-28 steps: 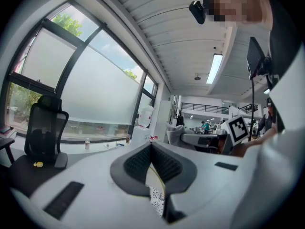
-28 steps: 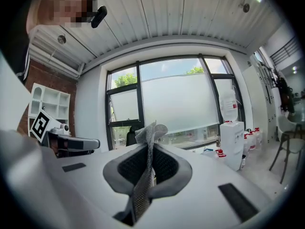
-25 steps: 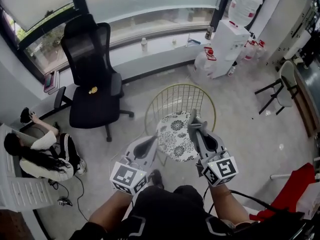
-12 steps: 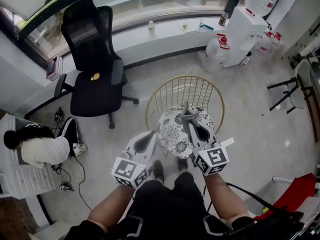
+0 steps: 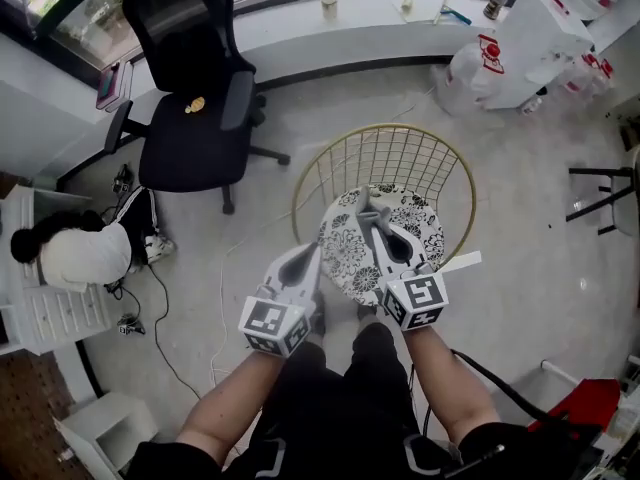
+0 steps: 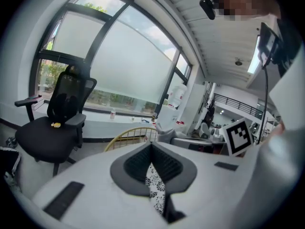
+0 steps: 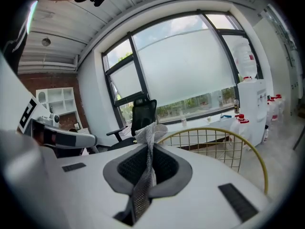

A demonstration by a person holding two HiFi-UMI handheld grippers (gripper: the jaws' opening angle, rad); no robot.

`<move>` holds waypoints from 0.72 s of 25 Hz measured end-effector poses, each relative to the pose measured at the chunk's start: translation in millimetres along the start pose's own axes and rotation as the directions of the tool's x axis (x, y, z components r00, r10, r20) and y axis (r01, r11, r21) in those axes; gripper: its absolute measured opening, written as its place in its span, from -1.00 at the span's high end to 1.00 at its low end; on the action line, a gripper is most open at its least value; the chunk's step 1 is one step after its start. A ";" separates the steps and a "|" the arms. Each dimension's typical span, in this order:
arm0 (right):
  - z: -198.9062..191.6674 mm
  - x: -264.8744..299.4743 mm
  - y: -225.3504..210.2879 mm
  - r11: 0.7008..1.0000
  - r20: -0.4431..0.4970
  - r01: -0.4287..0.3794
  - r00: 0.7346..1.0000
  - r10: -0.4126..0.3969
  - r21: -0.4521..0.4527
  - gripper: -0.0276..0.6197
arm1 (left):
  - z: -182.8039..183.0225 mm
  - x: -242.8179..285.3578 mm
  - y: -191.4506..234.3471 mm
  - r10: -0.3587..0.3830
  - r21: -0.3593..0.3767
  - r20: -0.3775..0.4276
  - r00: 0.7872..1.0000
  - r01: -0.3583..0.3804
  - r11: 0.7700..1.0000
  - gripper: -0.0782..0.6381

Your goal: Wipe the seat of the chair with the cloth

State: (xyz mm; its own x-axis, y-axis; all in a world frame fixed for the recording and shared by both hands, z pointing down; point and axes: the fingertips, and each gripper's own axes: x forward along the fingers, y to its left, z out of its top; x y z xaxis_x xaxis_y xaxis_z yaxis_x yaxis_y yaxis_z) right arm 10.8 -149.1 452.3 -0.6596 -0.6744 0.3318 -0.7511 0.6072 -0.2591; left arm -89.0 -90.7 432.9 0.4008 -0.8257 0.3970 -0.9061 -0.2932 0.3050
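A gold wire chair with a black-and-white floral seat stands on the floor just ahead of my legs. My right gripper hangs over the middle of the seat, shut on a grey woven cloth that sticks up past its tips. The same cloth shows as a small grey tuft in the head view. My left gripper is shut on nothing at the seat's left edge. Through its narrow slit, the left gripper shows only the floral seat. The chair's wire back rises beyond the right gripper.
A black office chair stands to the far left. A person crouches on the floor at the left beside a white shelf. A water dispenser and jugs stand at the far right, below a window ledge with bottles.
I have stepped closer to the wire chair. Both grippers moved forward; the right one with the cloth now hangs over the seat's middle. The person at the left bent down.
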 end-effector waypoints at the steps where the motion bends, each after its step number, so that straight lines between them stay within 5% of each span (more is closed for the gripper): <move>1: -8.3 7.9 -3.5 1.000 -0.010 -0.001 1.000 0.001 0.004 0.85 | -6.9 5.4 4.2 0.013 -0.009 -0.012 1.000 -0.013 1.000 0.76; 18: -152.3 127.3 -11.5 0.994 -0.194 -0.102 0.975 0.108 0.044 0.85 | -125.9 72.2 59.9 0.133 -0.102 -0.188 0.973 -0.154 0.983 0.76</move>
State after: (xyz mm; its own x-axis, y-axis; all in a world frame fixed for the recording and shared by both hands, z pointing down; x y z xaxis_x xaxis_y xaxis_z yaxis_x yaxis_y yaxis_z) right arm -60.4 -177.9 635.7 -0.7193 -0.5103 0.4713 -0.6806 0.6535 -0.3312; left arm -97.3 -107.2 588.8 0.2949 -0.7518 0.5897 -0.9385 -0.1119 0.3266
